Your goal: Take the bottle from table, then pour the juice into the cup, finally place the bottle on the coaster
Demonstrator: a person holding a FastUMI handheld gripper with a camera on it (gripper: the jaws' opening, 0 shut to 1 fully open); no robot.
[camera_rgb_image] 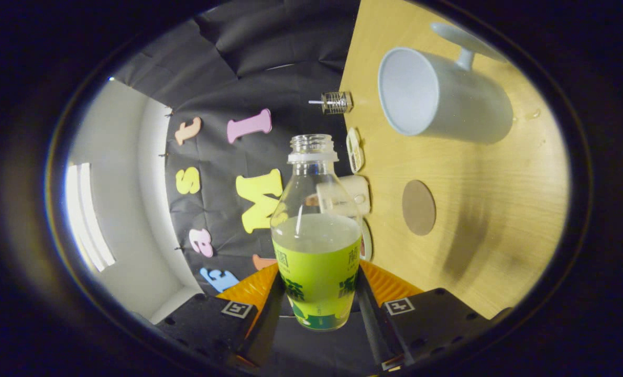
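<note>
Between the fingers [319,293]: uncapped bottle [316,235], gripped on both sides | cup [442,97] and coaster [418,207] well apart on wooden table [500,209]

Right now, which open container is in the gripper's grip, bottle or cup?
The capless juice bottle: gripper fingers press its green label from both sides. The white cup stands free on the wooden table, beyond the fingers.

Claw [319,293] clamped, both fingers gripping.
</note>
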